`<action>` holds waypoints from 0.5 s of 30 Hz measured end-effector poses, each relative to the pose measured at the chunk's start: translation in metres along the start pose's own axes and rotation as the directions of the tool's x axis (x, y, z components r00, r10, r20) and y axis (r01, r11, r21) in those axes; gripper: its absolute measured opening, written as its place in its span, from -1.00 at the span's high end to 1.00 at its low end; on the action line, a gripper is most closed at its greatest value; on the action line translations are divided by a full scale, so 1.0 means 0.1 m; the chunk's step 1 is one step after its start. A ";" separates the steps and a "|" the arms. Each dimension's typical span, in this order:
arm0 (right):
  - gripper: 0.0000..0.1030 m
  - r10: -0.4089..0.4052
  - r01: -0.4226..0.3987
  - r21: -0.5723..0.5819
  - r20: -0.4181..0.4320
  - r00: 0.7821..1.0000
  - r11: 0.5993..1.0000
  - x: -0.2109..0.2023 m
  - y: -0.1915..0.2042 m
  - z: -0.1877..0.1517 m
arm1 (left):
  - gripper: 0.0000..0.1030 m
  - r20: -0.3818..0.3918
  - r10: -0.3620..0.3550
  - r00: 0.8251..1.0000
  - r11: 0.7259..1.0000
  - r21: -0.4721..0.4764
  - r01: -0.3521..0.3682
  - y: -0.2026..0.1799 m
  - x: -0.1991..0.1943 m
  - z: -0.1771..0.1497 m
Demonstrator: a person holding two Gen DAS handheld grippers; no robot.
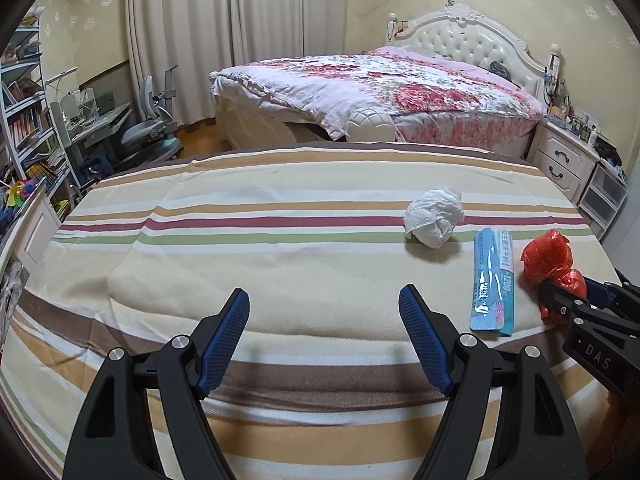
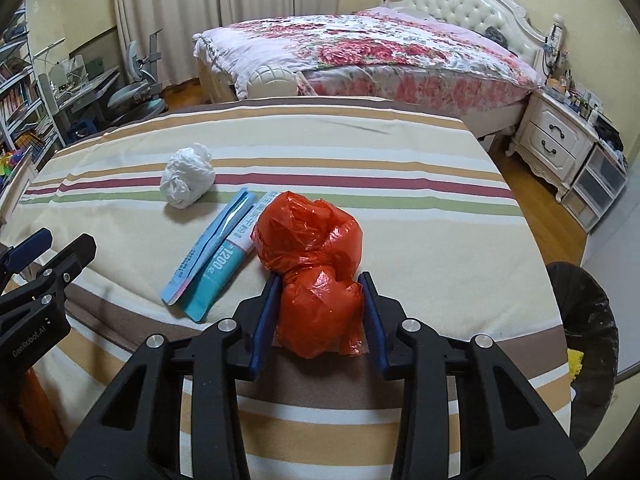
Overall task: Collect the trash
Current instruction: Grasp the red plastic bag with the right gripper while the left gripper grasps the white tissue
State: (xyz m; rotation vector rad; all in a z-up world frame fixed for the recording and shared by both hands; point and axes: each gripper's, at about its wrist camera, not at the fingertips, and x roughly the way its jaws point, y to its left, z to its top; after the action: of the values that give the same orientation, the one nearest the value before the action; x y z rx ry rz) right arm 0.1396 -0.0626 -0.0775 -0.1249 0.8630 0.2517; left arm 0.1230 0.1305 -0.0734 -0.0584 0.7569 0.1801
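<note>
A crumpled red plastic bag [image 2: 312, 264] lies on the striped tablecloth [image 2: 360, 152]. My right gripper [image 2: 320, 280] is shut on its near lobe, one blue pad on each side. Left of it lie a blue toothpaste box [image 2: 216, 256] and a white crumpled tissue ball [image 2: 186, 178]. In the left wrist view my left gripper [image 1: 324, 300] is open and empty over the near part of the cloth [image 1: 240, 208]. To its right are the tissue ball [image 1: 434, 216], the box [image 1: 491, 280], the red bag [image 1: 550, 266] and the right gripper [image 1: 572, 300].
A black-lined bin [image 2: 588, 328] stands on the floor off the table's right edge, with something yellow inside. Beyond the table are a floral bed [image 2: 380, 52], a white nightstand [image 2: 556, 140], and a desk with chair [image 1: 140, 128] at the left.
</note>
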 end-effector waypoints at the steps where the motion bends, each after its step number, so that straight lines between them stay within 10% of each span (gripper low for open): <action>1: 0.27 -0.004 0.004 0.008 -0.001 1.000 1.000 0.02 -0.03 0.02 | -0.45 -0.001 -0.002 1.000 1.000 0.006 0.002 -0.03 0.03 0.02; 15: 0.27 -0.064 0.064 0.039 -0.007 0.998 0.997 0.25 -0.32 0.25 | -0.46 -0.016 -0.040 0.999 0.996 0.075 0.041 -0.39 0.32 0.29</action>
State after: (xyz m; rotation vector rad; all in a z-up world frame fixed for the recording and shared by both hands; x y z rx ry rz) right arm 0.1828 -0.0841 -0.0802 -0.1162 0.8677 0.1744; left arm 0.1722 0.1000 -0.0746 -0.0032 0.7755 0.1128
